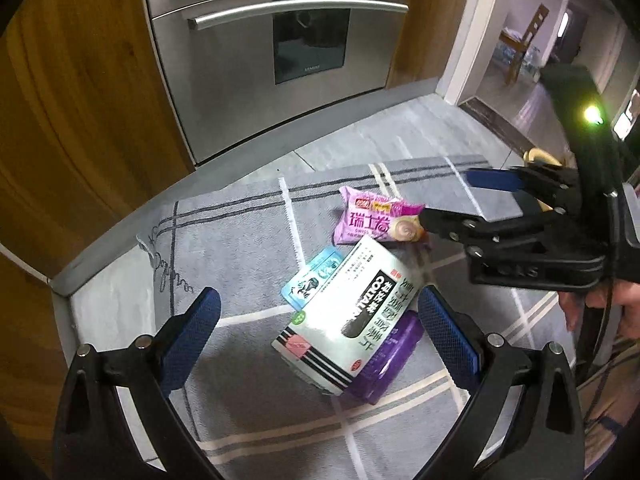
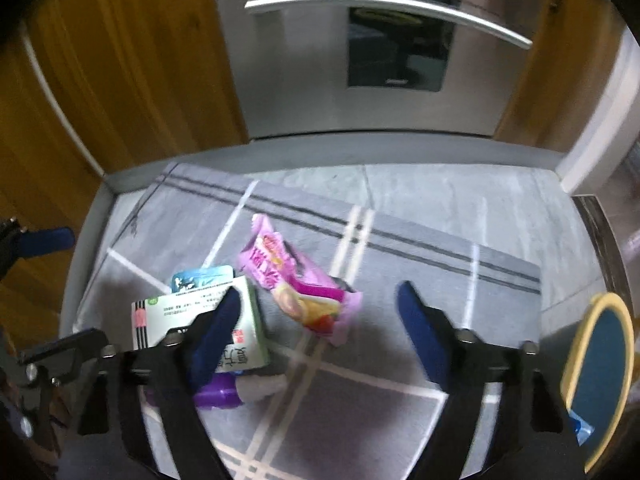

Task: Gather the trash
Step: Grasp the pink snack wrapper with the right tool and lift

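Several pieces of trash lie on a grey striped mat. They are a pink snack wrapper, a white and green carton, a light blue packet and a purple item under the carton. My left gripper is open and hovers above the carton with its pads apart from it. My right gripper is open, and the pink wrapper lies on the mat between its fingers with gaps on both sides. Its left finger overlaps the carton in the right wrist view.
A stainless steel appliance with a bar handle stands between wooden cabinets behind the mat. A round blue object with a yellow rim sits at the right. A doorway with a chair opens at the far right. A hand holds the right gripper.
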Motion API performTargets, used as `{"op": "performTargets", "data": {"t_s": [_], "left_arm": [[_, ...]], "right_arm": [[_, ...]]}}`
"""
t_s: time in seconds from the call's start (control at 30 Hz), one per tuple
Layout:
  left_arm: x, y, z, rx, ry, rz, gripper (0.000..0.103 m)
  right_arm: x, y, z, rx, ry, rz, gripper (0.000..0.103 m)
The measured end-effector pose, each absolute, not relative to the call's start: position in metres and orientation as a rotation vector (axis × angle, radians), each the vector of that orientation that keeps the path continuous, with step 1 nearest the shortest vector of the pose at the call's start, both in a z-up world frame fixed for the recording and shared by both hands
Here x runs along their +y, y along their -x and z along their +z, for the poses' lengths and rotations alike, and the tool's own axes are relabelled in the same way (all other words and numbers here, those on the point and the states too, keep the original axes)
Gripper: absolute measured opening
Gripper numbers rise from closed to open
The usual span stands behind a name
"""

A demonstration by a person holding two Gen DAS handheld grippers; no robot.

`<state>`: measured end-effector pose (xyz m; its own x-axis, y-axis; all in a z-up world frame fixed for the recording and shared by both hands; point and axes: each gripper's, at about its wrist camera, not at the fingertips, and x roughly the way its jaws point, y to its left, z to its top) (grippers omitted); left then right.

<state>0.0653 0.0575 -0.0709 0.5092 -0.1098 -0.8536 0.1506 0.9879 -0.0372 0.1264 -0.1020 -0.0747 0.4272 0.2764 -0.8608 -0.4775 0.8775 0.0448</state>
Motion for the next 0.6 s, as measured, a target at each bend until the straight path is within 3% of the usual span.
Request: {"op": "performTargets", "data": {"t_s": [0.13, 0.23, 0.27, 0.33, 0.6], "left_arm": [[0.062, -0.065, -0.074, 1.032, -0.052, -0.154, 0.097], [0.065, -0.065, -0.076, 1.041, -0.050, -0.146, 0.097], [0.065, -0.065, -0.076, 1.043, -0.047, -0.146, 0.097], [0.065, -0.066, -0.077, 1.044, -0.043, -0.147, 0.097], [0.058, -0.068, -0.081, 1.056, -0.053, -0.148, 0.097]], "right_arm": [[-0.086, -0.130, -0.090, 1.077, 0.258, 0.489, 0.052], [-0.082, -0.131, -0.098, 1.116, 0.280, 0.488, 0.029], [-0.082, -0.131, -0.100, 1.124, 0.286, 0.489, 0.013], [-0.085, -0.131, -0.099, 1.127, 0.273, 0.486, 0.003], [-0.102, -0.133, -0.078, 1.079, 0.158, 0.496, 0.001]]}}
